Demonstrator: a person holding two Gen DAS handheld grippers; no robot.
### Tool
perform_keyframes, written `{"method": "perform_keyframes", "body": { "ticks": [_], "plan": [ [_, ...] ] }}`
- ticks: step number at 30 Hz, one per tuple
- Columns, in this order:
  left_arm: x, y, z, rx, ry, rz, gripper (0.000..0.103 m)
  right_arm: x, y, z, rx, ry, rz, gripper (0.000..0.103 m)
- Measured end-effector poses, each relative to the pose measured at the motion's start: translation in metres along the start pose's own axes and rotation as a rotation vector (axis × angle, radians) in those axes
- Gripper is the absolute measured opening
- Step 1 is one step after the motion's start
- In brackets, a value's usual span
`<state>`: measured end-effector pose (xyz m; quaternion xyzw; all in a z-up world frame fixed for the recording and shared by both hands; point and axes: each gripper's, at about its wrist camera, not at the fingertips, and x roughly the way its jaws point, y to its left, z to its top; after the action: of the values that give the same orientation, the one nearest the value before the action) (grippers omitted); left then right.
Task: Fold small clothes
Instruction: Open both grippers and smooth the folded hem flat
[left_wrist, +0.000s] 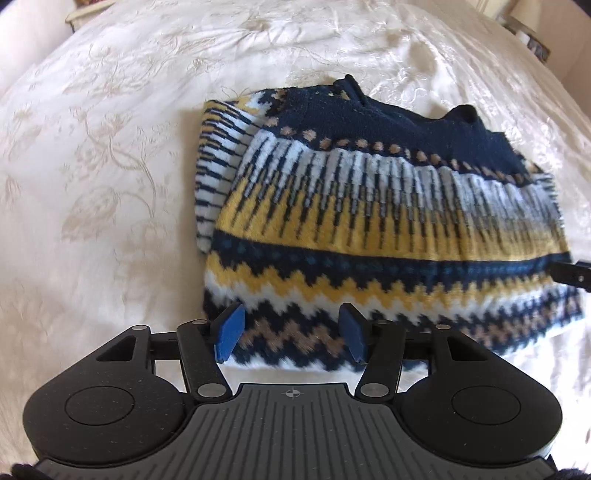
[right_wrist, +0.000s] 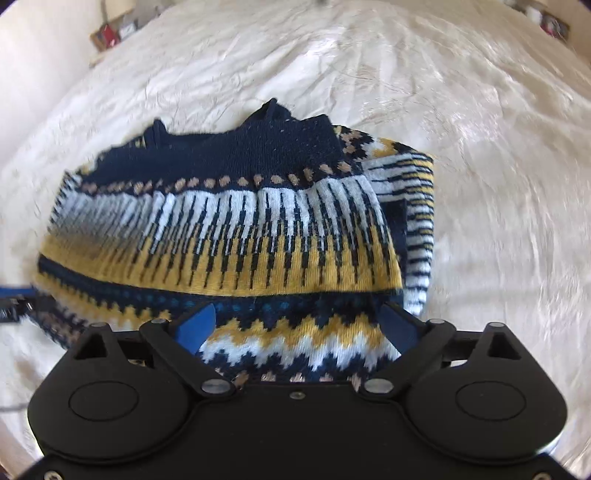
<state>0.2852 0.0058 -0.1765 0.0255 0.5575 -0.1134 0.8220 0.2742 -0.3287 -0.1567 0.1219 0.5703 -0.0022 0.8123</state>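
A cream embroidered bedspread (left_wrist: 110, 147) covers the bed. On it lies the patterned sweater (left_wrist: 369, 206), folded, its long axis running left to right, neck on the far side. Its near hem sits just beyond both grippers. The left gripper (left_wrist: 291, 332) and right gripper (right_wrist: 299, 328) both hover with fingers (left_wrist: 231, 330) apart, holding nothing. Nothing blocks the way.

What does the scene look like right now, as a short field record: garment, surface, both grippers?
garment: navy, yellow and white patterned knit sweater, folded, sleeve tucked beneath one side
surface: cream embroidered bedspread
left gripper: open, blue fingers over the sweater's near hem, nothing gripped
right gripper: wide open above the hem, nothing gripped
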Motion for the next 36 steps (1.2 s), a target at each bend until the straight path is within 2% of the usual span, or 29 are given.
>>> {"method": "perform_keyframes", "body": {
  "ticks": [4,8,14,20,23,27,32,36],
  "plan": [
    [-0.007,-0.009,-0.009,-0.049,0.023,-0.076,0.070,-0.012,-0.021,-0.017,0.126,-0.015,0.031,0.101],
    [-0.009,-0.020,-0.006,-0.076,0.033,-0.120,0.072,-0.017,-0.042,-0.029,0.191,0.001,0.049,0.102],
    [-0.004,-0.044,0.029,-0.055,-0.007,-0.099,0.072,-0.020,-0.067,-0.035,0.278,-0.006,0.089,0.102],
    [0.016,-0.066,0.069,-0.042,-0.028,-0.063,0.072,-0.018,-0.080,-0.023,0.317,-0.034,0.148,0.102],
    [0.032,-0.072,0.080,-0.048,-0.016,-0.040,0.072,-0.014,-0.085,-0.014,0.321,-0.046,0.187,0.102],
    [0.062,-0.077,0.084,-0.038,0.045,-0.005,0.073,-0.003,-0.095,-0.004,0.339,-0.034,0.236,0.102],
    [0.081,-0.081,0.083,0.006,0.062,0.022,0.087,0.013,-0.109,0.006,0.350,-0.007,0.284,0.102],
    [0.090,-0.088,0.085,0.016,0.076,0.040,0.098,0.028,-0.117,0.011,0.361,0.026,0.356,0.103]
  ]
}}
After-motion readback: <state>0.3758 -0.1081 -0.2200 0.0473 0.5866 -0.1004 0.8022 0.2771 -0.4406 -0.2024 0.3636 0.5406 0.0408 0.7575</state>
